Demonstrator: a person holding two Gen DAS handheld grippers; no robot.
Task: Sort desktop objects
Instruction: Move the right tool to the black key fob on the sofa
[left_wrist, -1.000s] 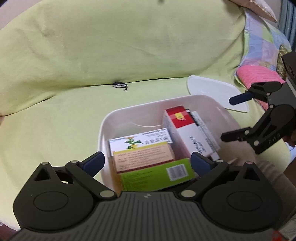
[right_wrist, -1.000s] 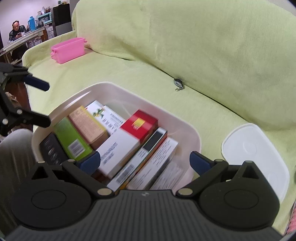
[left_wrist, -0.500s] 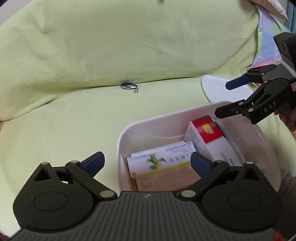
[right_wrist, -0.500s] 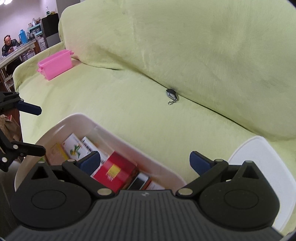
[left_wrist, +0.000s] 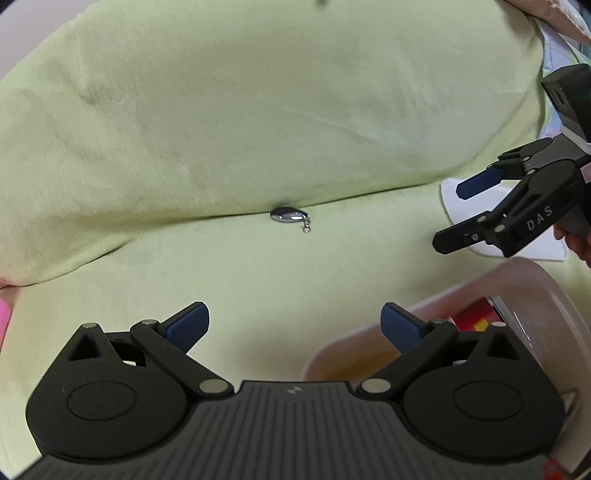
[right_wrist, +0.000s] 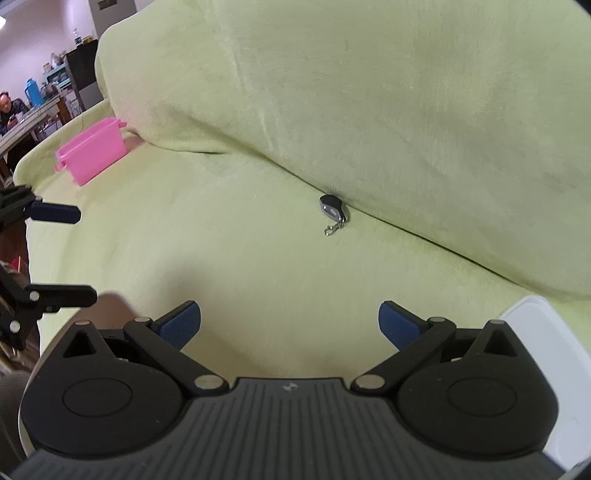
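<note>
A small silver and black key fob (left_wrist: 290, 215) (right_wrist: 333, 209) with a short chain lies on the green sofa seat, right at the crease under the backrest. My left gripper (left_wrist: 295, 326) is open and empty, well short of the fob. My right gripper (right_wrist: 289, 325) is open and empty too, and it shows at the right of the left wrist view (left_wrist: 452, 218). The white bin (left_wrist: 554, 291) with boxes of medicine, one of them red (left_wrist: 476, 319), sits at the lower right under the left gripper. Its white lid (right_wrist: 543, 317) lies on the seat to the right.
A pink plastic box (right_wrist: 94, 149) stands far left on the sofa seat. The green backrest (left_wrist: 258, 110) rises just behind the fob. Beyond the sofa's left end are a table, shelves and a seated person (right_wrist: 9, 110).
Both grippers have lifted away from the bin and swung toward the sofa back. The bin has dropped to the lower edge of both views and the key fob now lies near the centre.
</note>
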